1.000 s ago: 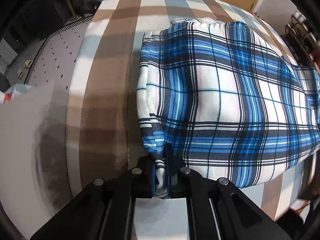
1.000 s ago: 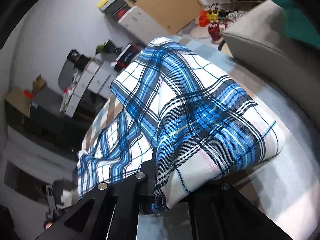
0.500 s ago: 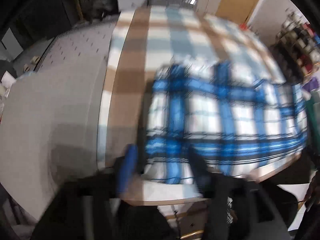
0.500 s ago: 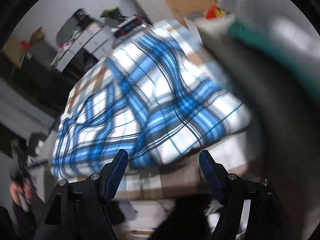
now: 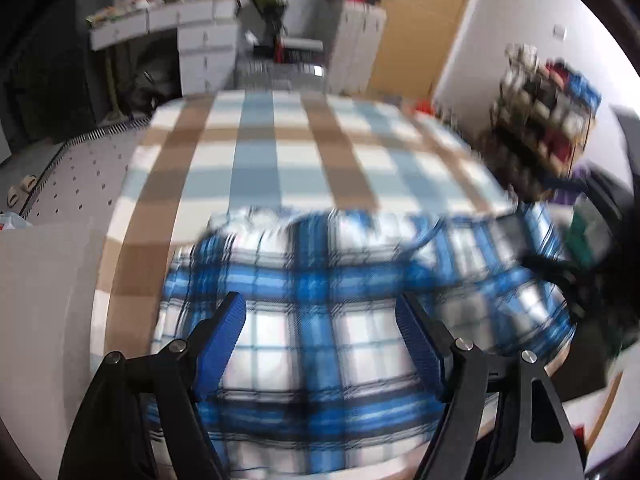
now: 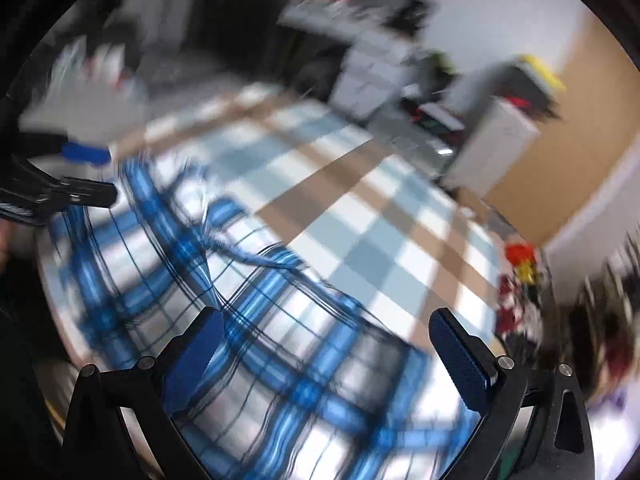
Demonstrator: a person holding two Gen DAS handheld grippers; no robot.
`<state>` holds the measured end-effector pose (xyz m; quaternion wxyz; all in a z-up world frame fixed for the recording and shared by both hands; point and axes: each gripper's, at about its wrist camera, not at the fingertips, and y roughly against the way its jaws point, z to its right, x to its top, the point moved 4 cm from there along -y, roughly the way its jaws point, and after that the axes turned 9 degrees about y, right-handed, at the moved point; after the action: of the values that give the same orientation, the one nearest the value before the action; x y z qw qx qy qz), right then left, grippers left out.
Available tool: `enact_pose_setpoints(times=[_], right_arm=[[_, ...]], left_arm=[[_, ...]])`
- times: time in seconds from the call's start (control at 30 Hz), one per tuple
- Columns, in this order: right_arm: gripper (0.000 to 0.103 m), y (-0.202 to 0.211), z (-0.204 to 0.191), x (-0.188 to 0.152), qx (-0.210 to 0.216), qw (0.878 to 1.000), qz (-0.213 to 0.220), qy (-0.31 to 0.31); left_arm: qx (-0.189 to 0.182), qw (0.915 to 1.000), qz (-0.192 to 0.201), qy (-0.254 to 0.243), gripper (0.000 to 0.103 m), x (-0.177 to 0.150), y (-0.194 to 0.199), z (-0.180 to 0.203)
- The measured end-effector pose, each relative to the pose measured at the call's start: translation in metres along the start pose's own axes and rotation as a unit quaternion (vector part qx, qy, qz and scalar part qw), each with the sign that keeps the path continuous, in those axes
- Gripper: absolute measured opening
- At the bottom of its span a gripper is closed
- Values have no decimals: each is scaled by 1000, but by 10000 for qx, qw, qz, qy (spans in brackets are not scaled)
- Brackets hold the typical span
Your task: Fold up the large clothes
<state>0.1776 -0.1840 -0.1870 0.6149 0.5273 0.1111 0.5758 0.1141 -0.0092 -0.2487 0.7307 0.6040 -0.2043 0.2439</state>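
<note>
Both grippers, left gripper (image 5: 320,328) and right gripper (image 6: 326,338), are hovering with fingers spread wide, gripping nothing, over the blue plaid garment (image 5: 320,360) lying at the checked counter's (image 5: 280,160) near edge.

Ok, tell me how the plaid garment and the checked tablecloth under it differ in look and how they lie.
The plaid garment has dense blue, white and black lines; the checked tablecloth has broad brown, pale blue and white blocks. The garment lies bunched in a puffy folded bundle; the tablecloth lies flat. The garment covers only the near part; the tablecloth spreads far beyond it. Both are checked fabrics. The left gripper and right gripper are open over the garment.
</note>
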Motion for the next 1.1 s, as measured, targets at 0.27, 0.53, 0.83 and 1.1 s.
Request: enact_pose_setpoints(times=[0.27,0.53,0.83,1.1], right_arm=[[93,-71,-30,25,1080,9897,-256,899],[27,-82,-36,24,1600,9840,-654,437],[3,-45,-22,25,1126,9911,129,-700],[4,-79,29,29,227,9841,-159,-1753]], left_arm=[[-194,9957,-71,904,74,17,-3,-47],[-55,9970,-98,770,74,11,0,-39],[115,9977,-106,660,74,5,0,-33],[540,9962,-223,639,74,2,-11,-40]])
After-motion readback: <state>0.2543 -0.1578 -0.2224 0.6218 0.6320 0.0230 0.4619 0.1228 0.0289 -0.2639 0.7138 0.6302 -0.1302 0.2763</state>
